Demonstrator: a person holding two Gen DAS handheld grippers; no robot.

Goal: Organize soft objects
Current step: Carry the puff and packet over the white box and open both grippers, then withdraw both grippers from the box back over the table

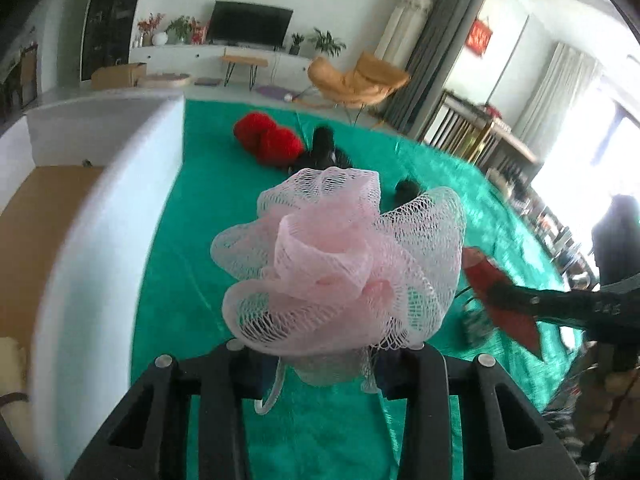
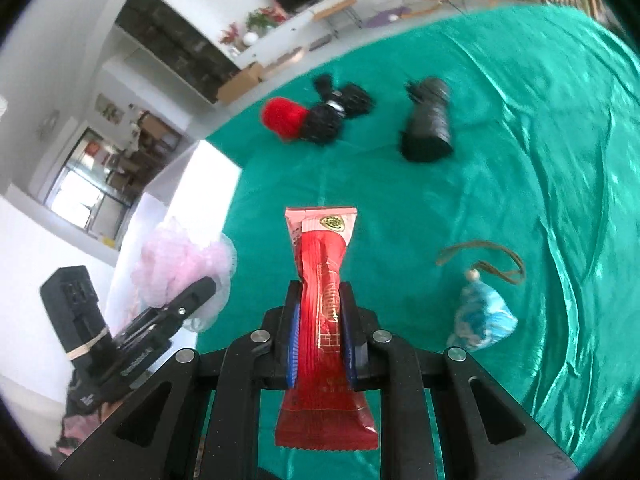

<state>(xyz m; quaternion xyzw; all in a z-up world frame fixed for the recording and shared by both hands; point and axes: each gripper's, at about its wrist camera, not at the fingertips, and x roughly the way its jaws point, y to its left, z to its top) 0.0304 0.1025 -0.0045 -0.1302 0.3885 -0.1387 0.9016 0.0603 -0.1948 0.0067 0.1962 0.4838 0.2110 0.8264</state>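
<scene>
the left gripper [image 1: 326, 354] has its jaws drawn in on the base of a pink mesh bath pouf [image 1: 340, 260], which balloons up in front of the camera and hides most of the pads. the right gripper [image 2: 320, 340] pinches a red snack packet [image 2: 322, 320] across its middle, jaws tight together, the sachet standing upright with both ends free.

just beside the left gripper is the white box [image 1: 100, 240], its rim at the left of that view and its brown floor showing inside (a likely destination, though that is a judgement). further out on the green cloth [image 2: 520, 160] lie a red fluffy item [image 2: 284, 116] touching a black fluffy one [image 2: 332, 112], a black roll [image 2: 428, 124] apart from them, and a blue pouch with a cord [image 2: 480, 320] near the right gripper.

the risks: the pouf is springy and held only by its bunched base, so it could slip free or catch the box wall; its hanging loop may snag. the glossy packet could slide down between the pads if tilted.
</scene>
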